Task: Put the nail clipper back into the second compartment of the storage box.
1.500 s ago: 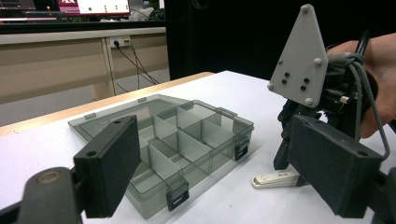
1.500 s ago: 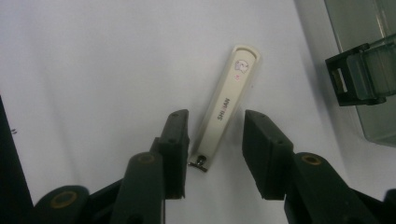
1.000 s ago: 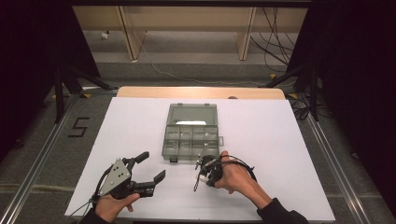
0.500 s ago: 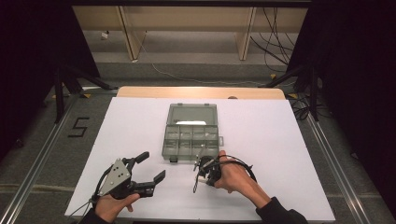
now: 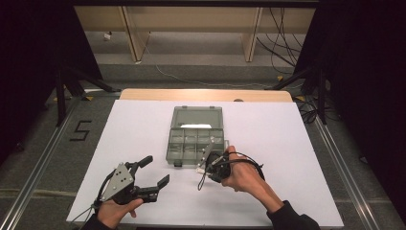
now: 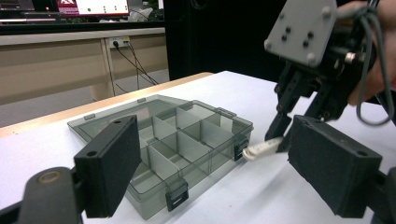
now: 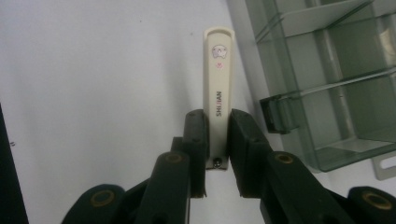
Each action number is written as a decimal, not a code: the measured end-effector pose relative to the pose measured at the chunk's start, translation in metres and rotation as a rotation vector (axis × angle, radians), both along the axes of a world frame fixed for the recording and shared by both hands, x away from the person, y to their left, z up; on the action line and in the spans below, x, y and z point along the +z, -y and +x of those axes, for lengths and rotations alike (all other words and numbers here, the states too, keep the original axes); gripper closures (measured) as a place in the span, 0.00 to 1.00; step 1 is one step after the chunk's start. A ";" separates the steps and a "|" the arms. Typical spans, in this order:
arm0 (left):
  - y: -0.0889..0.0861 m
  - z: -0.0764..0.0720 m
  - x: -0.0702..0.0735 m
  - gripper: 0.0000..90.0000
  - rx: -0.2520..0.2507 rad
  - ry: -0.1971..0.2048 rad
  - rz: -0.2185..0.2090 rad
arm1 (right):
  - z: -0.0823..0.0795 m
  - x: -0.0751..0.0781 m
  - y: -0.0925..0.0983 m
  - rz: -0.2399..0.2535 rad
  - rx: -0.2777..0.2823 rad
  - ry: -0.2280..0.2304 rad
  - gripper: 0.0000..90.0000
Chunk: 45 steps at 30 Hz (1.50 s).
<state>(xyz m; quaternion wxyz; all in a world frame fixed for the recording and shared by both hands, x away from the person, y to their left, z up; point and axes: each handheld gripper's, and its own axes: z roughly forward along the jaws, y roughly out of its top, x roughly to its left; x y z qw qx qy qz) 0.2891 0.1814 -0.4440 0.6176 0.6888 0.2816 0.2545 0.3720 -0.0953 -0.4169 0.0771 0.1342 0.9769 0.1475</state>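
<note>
Standing over the near edge of the desk (image 5: 143,120), I see its white top bare along the left side, the right side and the far corners, so both hands have open room all round. A clear compartment box (image 5: 195,139) sits at the middle of the desk, lid laid back toward the far edge; its near edge with two dark latches faces the person.

Left tongs (image 5: 151,172) rest near the near-left corner, well apart from the box, with the jaws wide apart and nothing between them; the left gripper view shows the two black pads spread on either side of the box (image 6: 168,140).

Right tongs (image 5: 205,165) sit just off the box's near-right corner, pressed together on a slim cream nail clipper (image 7: 218,100). In the right gripper view the pads clamp its lower end, and its printed handle sticks straight out past them, just beside the box wall (image 7: 327,93) and one latch. From the left gripper view the nail clipper (image 6: 261,148) points toward that corner latch, its tip close to it; whether they touch I cannot tell.

As far as I can see through the clear dividers, the compartments look bare.
</note>
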 end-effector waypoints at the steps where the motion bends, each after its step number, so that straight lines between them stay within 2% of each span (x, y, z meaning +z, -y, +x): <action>1: 0.000 0.000 0.000 0.19 0.000 0.000 0.001 | 0.000 0.001 0.000 0.006 -0.001 0.006 0.86; 7: 0.000 0.000 0.000 0.19 0.000 -0.002 -0.005 | 0.009 0.015 0.000 0.059 -0.009 0.034 0.86; 9: 0.000 0.000 -0.001 0.19 0.000 -0.004 -0.005 | 0.016 0.022 -0.002 0.113 -0.029 0.054 0.86; 10: 0.000 0.000 -0.001 0.19 0.000 -0.003 -0.003 | 0.016 0.022 -0.002 0.113 -0.029 0.054 0.86; 13: 0.000 0.000 -0.001 0.19 0.000 -0.003 -0.006 | 0.025 0.025 -0.004 0.174 -0.058 0.093 0.86; 17: 0.000 0.001 -0.001 0.19 0.000 -0.003 0.005 | 0.038 0.023 -0.005 0.216 -0.103 0.111 0.86; 22: 0.000 0.000 -0.001 0.19 0.003 -0.013 -0.011 | 0.056 0.018 -0.005 0.279 -0.178 0.112 0.86; 24: 0.000 0.000 -0.001 0.19 0.002 -0.010 -0.008 | 0.062 0.016 -0.006 0.291 -0.189 0.118 0.86; 28: 0.000 0.000 -0.001 0.19 0.001 -0.006 -0.003 | 0.072 0.014 -0.011 0.356 -0.251 0.070 0.86; 31: 0.000 0.000 -0.001 0.19 0.008 -0.016 -0.011 | 0.079 0.010 -0.016 0.372 -0.275 0.067 0.86; 32: 0.000 0.000 -0.001 0.19 0.001 -0.008 -0.006 | 0.081 0.009 -0.017 0.382 -0.290 0.057 0.86; 33: 0.001 -0.002 -0.001 0.19 0.000 -0.029 -0.019 | 0.084 0.008 -0.019 0.386 -0.297 0.055 0.86; 34: 0.000 -0.001 -0.001 0.19 0.000 -0.023 -0.015 | 0.086 0.008 -0.020 0.390 -0.304 0.044 0.86; 35: 0.000 -0.001 -0.001 0.19 -0.001 -0.015 -0.011 | 0.091 0.005 -0.024 0.392 -0.319 0.057 0.86; 36: 0.000 0.000 -0.001 0.19 -0.008 -0.010 -0.024 | 0.091 0.005 -0.024 0.392 -0.319 0.057 0.86; 37: 0.000 -0.001 -0.001 0.19 0.000 -0.021 -0.015 | 0.092 0.004 -0.025 0.389 -0.326 0.048 0.86; 39: 0.000 0.000 -0.001 0.19 -0.008 -0.013 -0.026 | 0.096 0.001 -0.029 0.406 -0.348 0.025 0.86; 41: 0.000 -0.001 -0.001 0.19 -0.001 -0.021 -0.016 | 0.098 -0.001 -0.033 0.397 -0.355 0.025 0.86; 42: 0.000 0.000 -0.001 0.19 -0.005 -0.016 -0.023 | 0.100 -0.002 -0.034 0.395 -0.349 0.027 0.86; 45: 0.000 -0.001 -0.001 0.19 -0.002 -0.020 -0.020 | 0.104 -0.004 -0.037 0.399 -0.375 0.016 0.86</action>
